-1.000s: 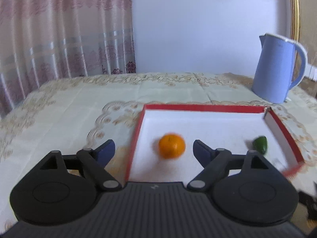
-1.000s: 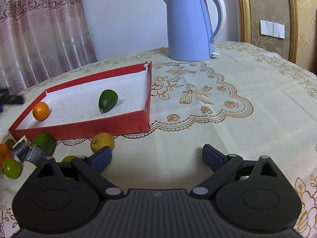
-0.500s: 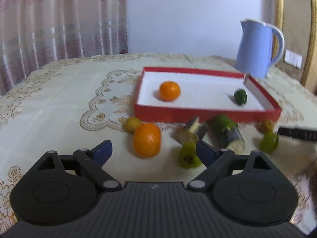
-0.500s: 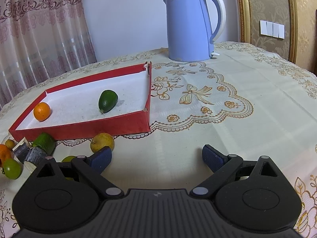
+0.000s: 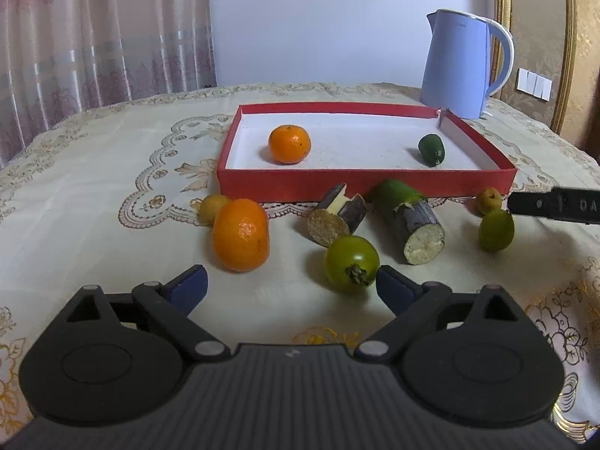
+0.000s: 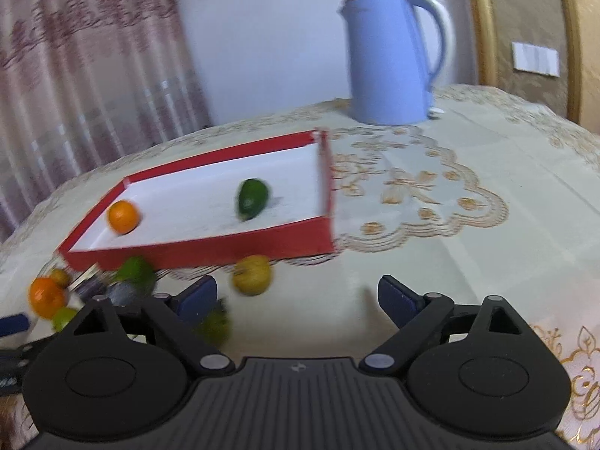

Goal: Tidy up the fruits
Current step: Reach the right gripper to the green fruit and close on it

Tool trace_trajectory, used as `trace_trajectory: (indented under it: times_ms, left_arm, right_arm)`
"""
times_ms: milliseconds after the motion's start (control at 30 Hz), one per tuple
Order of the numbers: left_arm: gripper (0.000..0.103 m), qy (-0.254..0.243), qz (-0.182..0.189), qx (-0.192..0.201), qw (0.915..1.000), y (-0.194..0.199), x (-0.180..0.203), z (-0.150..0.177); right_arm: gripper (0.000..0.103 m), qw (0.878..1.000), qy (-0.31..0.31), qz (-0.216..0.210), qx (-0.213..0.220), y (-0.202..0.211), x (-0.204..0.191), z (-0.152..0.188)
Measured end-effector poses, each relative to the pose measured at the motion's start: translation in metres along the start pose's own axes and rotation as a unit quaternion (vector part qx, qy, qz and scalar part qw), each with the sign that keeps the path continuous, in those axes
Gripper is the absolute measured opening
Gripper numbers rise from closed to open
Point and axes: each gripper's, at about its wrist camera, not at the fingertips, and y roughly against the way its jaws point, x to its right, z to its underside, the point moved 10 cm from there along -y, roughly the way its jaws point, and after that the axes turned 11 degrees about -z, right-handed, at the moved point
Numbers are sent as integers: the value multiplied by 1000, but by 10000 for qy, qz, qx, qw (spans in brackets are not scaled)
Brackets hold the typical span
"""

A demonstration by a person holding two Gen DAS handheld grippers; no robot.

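Left gripper [image 5: 291, 284] fingers [image 5: 189, 285] spread wide, empty; round green tomato-like fruit [image 5: 351, 268] beside right finger, large orange mandarin [image 5: 240, 240] just ahead. Right gripper [image 6: 297, 294] fingers wide apart, empty, near yellow fruit [image 6: 251, 275]. Red cardboard tray [image 5: 360, 186] held small mandarin [image 5: 289, 144], dark green fruit [image 5: 431, 149].
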Motion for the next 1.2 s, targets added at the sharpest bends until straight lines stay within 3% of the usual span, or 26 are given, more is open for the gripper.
trace_trajectory:
  times_ms: [100, 333, 467, 567, 633, 867, 933, 967, 1200]
  left_arm:
    - [96, 36, 31, -19, 10000, -1, 0, 0]
    - [96, 60, 32, 0, 10000, 0, 0, 0]
    - [97, 88, 75, 21, 9999, 1, 0, -1]
    - [97, 95, 77, 8, 9999, 0, 0, -1]
    - [97, 96, 70, 12, 9999, 0, 0, -1]
    - [97, 79, 54, 27, 10000, 0, 0, -1]
    - [97, 76, 61, 26, 9999, 0, 0, -1]
    - [97, 78, 57, 24, 10000, 0, 0, -1]
    - [97, 55, 74, 67, 9999, 2, 2, -1]
  right_arm:
    - [92, 9997, 229, -44, 9, 3, -15, 3]
    - [75, 9983, 508, -284, -68, 0, -42, 7]
    - [74, 9972, 384, -610, -195, -1, -52, 14]
    - [72, 9970, 537, -522, -189, -5, -54, 14]
    - [63, 9972, 536, -463, -244, -10, -52, 16]
    - [51, 9981, 460, -295, -277, -21, -39, 17]
    - [35, 9983, 520, -165, -226, -21, -38, 16]
    - [33, 9983, 526, -113, -205, -20, -36, 16]
    - [32, 9985, 488, -167, -176, -17, -34, 16]
